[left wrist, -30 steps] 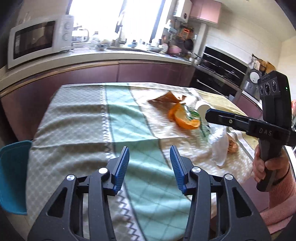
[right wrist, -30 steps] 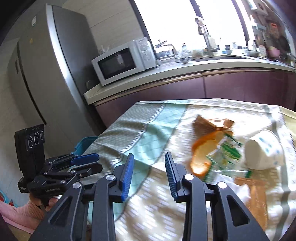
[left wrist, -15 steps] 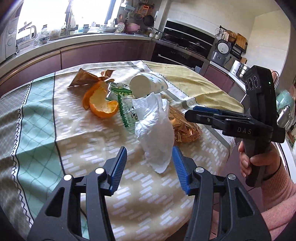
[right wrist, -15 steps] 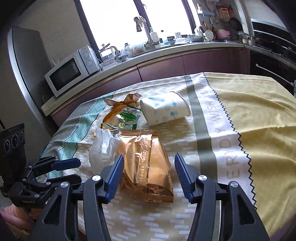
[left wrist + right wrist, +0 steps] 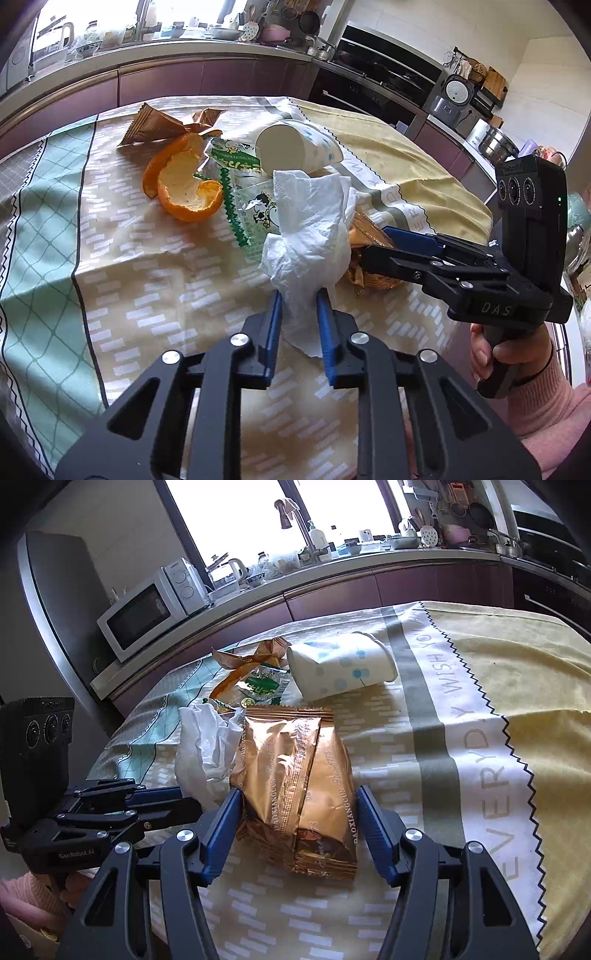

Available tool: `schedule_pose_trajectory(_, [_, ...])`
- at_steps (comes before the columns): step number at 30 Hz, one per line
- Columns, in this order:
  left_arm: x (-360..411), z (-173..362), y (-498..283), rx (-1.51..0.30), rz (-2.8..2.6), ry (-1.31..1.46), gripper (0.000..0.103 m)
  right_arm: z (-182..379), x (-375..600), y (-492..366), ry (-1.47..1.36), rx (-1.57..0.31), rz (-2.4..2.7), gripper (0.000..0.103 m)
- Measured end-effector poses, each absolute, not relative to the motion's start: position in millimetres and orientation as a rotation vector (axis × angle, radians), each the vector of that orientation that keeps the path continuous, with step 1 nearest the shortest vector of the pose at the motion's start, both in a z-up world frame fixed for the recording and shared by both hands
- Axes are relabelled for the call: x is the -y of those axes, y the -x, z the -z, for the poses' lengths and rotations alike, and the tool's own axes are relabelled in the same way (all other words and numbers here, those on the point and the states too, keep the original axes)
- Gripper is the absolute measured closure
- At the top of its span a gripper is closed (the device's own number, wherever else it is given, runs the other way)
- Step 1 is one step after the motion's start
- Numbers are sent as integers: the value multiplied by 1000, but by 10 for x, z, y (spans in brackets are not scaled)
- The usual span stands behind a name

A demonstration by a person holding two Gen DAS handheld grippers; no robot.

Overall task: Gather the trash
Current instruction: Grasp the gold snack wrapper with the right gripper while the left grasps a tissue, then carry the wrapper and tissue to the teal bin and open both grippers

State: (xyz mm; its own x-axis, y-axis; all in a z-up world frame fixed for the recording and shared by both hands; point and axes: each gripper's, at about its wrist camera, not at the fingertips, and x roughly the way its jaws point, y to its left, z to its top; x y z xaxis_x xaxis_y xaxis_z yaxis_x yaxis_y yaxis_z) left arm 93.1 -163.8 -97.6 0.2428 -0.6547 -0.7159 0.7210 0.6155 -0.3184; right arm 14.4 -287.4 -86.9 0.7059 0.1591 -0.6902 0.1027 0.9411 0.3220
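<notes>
Near the table's front edge, the left gripper (image 5: 298,302) pinches the crumpled tissue's (image 5: 314,225) lower end to lift it; the right gripper (image 5: 297,805) stands spread, its fingers straddling the gold snack wrapper (image 5: 295,775), seemingly ready to close on it.

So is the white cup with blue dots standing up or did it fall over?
Fallen over. The cup lies on its side on the tablecloth, its flat bottom facing the microwave side.

Both tongs are matte black plastic frames with blue ribbed pads and round silver screws. The left tongs (image 5: 298,314) carry the white lettering "GenRobot.AI"; the right tongs (image 5: 299,812) read "DAS" (a small green light glows on the three-lens camera block). The right hand (image 5: 508,354) shows bare skin, a pink knit sleeve and a thin dark wristband.
</notes>
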Motion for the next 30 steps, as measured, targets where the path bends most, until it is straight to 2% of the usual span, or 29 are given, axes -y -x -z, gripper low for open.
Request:
schedule_pose_trajectory(2, [1627, 965, -889, -938, 951, -76, 95, 872, 2911, -126, -371, -789, -33, 51])
schedule_pose_trajectory(5, [1597, 933, -856, -925, 961, -71, 97, 854, 2933, -80, -374, -781, -29, 53])
schedule_pose_trajectory(18, [1236, 630, -670, -838, 998, -35, 97, 544, 2870, 68, -345, -708, -46, 54])
schedule_pose_trajectory(30, [542, 346, -472, -746, 904, -12, 98, 394, 2302, -160, -290, -689, -207, 54])
